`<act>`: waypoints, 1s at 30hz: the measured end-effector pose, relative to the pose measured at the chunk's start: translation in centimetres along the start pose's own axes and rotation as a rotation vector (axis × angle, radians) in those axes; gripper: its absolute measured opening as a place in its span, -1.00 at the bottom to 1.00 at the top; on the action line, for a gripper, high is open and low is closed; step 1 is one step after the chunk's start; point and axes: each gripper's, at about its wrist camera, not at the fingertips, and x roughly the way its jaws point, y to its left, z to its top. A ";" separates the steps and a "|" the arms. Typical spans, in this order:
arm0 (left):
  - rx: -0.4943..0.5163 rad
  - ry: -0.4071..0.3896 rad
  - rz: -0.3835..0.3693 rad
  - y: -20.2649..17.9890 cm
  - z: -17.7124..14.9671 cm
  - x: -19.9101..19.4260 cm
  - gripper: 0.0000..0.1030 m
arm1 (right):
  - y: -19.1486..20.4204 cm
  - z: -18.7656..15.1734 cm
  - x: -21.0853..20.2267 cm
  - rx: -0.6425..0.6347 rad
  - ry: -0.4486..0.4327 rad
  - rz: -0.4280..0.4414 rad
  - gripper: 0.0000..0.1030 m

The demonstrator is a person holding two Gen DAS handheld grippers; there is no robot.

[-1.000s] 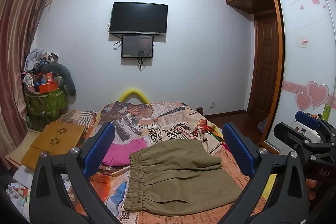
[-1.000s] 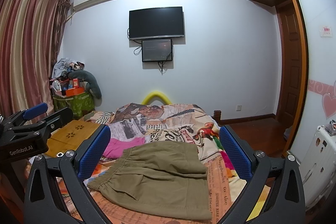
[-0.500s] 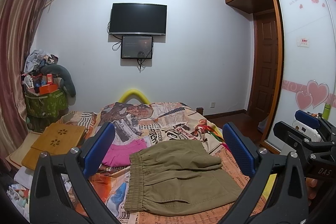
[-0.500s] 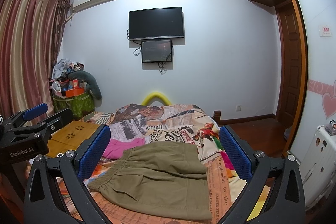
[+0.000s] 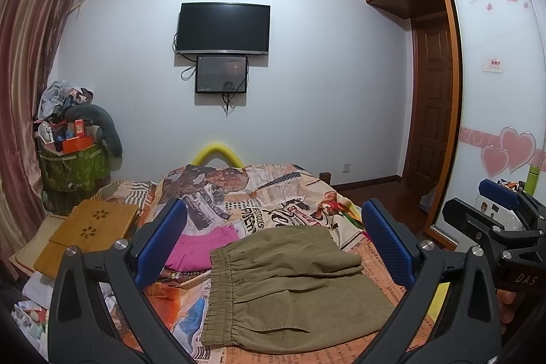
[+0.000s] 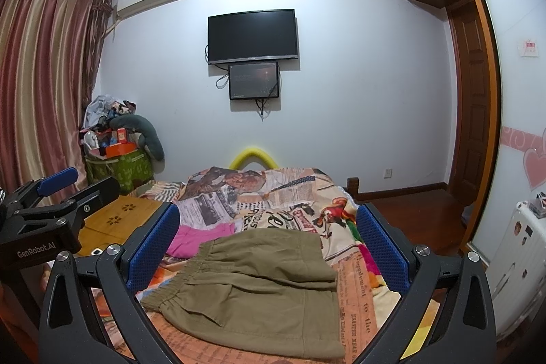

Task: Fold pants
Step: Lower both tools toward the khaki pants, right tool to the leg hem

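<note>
A: Where are the pants, and how much room do I have around them?

B: The pants (image 5: pixel 290 289) lie folded flat on the bed (image 5: pixel 283 193), on its printed cover, waistband toward my left. Their near edge runs just short of the bottom of both views. On the far left a pink garment (image 5: pixel 201 248) lies just beside the waistband; from here I cannot tell whether they touch. Past the pants, the cover runs open up to the yellow tube (image 5: pixel 218 152) at the far end.

A: And the sides?

B: Left of the bed, a wooden tray (image 5: pixel 92 231) sits near the edge, with a green basket (image 5: pixel 71 169) piled high behind it by the curtain (image 6: pixel 37 84). On the right the bed edge drops to bare wood floor (image 6: pixel 419 210), with the wardrobe door (image 5: pixel 494 98) beyond.

A: How are the claws posed?

B: I have both held above the near end of the bed, pointing level along it toward the wall with the television (image 6: pixel 252 36). The left claw (image 5: pixel 273 244) is spread wide, its blue pads (image 5: pixel 160 241) either side of the pants, touching nothing. The right claw (image 6: pixel 269 248) is likewise released and empty. They sit side by side, each catching the other at the edge of its view.
</note>
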 end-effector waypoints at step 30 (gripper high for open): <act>-0.072 0.680 0.084 8.5 -11.0 26.6 1.00 | -11.4 -10.8 19.4 0.073 0.601 -0.089 0.99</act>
